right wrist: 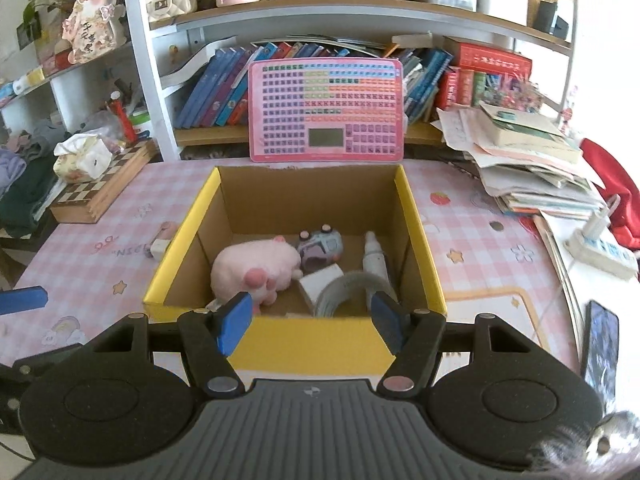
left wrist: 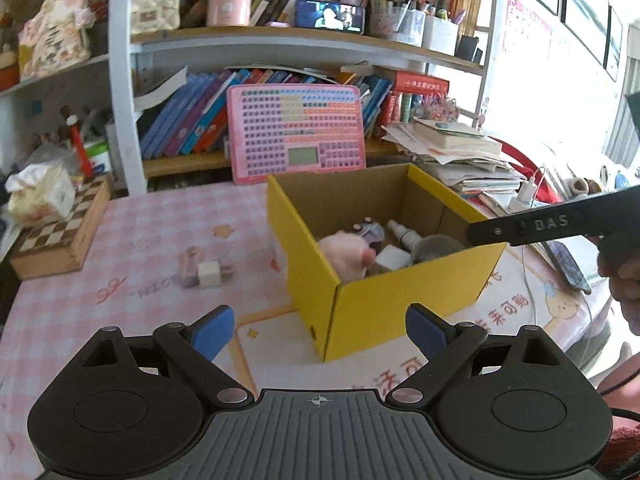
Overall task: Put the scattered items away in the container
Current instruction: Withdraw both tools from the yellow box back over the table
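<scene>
Both grippers spread wide & empty by the yellow box (right wrist: pixel 296 340) — most items already inside

Left gripper (left wrist: pixel 320 330) hangs over the pink checked tablecloth (left wrist: pixel 160 220), fingers apart, holding nothing; right gripper (right wrist: pixel 314 318) sits at the box's near rim, likewise parted w/ nothing between. In the box: pink plush (right wrist: pixel 256 270), toy car (right wrist: pixel 322 246), white bottle (right wrist: pixel 374 258), white block (right wrist: pixel 322 280), grey roll (right wrist: pixel 344 290). Small white cube (left wrist: pixel 209 274) lies on the cloth left of the box — beside a pinkish item, too blurred to tell
</scene>
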Available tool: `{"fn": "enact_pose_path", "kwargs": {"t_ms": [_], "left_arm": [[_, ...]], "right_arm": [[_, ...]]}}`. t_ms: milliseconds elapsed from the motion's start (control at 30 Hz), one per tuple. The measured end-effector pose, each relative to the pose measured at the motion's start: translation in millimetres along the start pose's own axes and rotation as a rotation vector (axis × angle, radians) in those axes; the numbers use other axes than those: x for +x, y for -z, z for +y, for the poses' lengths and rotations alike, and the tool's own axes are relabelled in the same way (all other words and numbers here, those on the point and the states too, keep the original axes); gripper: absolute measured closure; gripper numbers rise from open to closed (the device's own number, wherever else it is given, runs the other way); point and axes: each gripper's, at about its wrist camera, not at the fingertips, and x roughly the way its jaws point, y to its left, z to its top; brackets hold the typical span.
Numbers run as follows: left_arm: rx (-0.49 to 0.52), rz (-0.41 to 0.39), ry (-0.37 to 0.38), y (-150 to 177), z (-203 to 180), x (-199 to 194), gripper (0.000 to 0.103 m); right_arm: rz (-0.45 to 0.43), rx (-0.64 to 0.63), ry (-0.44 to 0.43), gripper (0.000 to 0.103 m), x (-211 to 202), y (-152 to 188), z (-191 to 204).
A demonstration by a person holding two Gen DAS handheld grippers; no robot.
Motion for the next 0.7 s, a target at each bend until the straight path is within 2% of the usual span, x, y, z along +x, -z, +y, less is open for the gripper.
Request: {"fn": "enact_pose_path", "kwargs": {"t_ms": [167,400,567,700], "left_arm": [[-0.016,0.012,-0.006,16.1,13.2,-16.8,0.008],[-0.051,0.027,-0.065,38.5,32.1,-36.0,0.008],[-0.058,0.031,-0.082,51.0,44.2,-49.5,0.008],[-0.059,0.027,-0.096,60.4,51.8,-61.2,0.008]], "right_arm": [[-0.013,0.015,0.048,0.036,-16.6,22.6,14.0],[-0.014,0.072,0.116,0.034,-32.0,59.5,27.5],[0.010,0.105,0.124,0.031,-39.5,82.6,43.3],[-0.005,0.105,0.127,0.026,-48.3,93.8,60.3]]}}
